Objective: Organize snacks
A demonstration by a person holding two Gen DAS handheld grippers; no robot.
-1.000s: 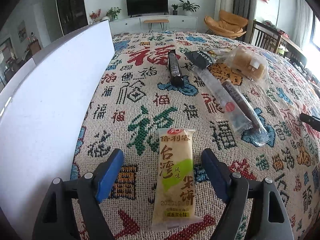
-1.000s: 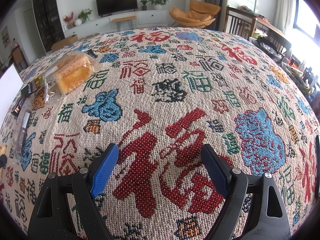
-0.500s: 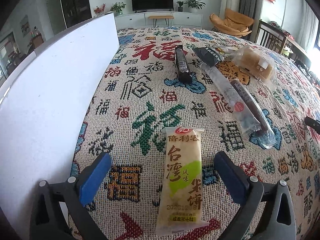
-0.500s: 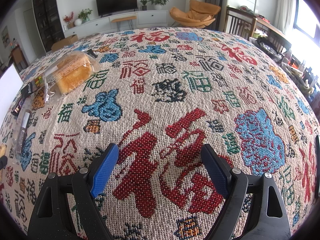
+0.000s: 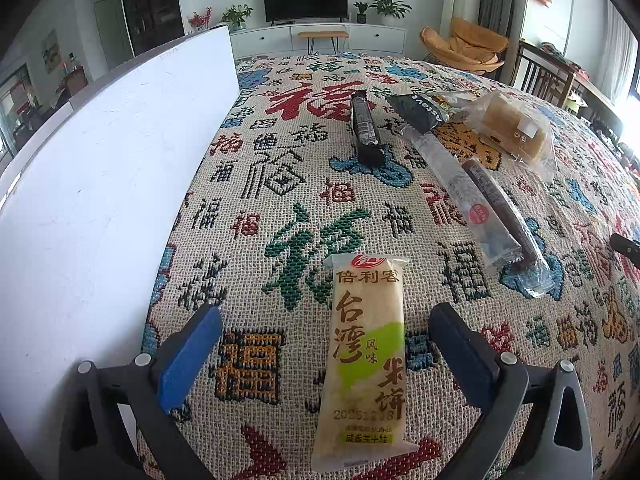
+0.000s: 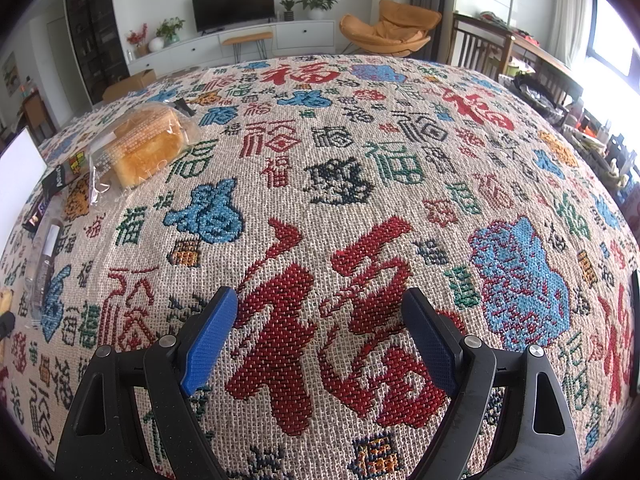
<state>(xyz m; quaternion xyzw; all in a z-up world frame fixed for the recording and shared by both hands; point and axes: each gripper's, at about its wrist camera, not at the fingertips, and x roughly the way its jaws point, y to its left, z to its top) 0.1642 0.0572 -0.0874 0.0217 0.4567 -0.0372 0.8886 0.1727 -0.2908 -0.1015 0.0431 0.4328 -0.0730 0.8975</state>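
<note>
Left gripper [image 5: 324,320]: jaws spread wide over the cloth, blue pads either side of a snack, touching nothing.
Rice cracker pack [image 5: 366,360]: pale yellow and green, lying flat between those open jaws, lengthwise, clear of both pads.
Right gripper [image 6: 318,318]: also wide open and empty, low above a big red woven character.
Tablecloth [image 6: 340,184]: beige weave covered in red, blue and green characters; all the snacks rest on it.
White board [image 5: 100,184]: stands upright along the left edge of the table.
Two long clear packs [image 5: 476,200]: side by side, further out to the right, one holding a dark stick.
Dark bar [image 5: 365,128]: alone, beyond the cracker pack.
Black wrapper [image 5: 416,110]: just right of the bar.
Bagged bread [image 5: 514,128]: clear bag, farthest right; seen at the left edge of the other view [image 6: 144,148].
</note>
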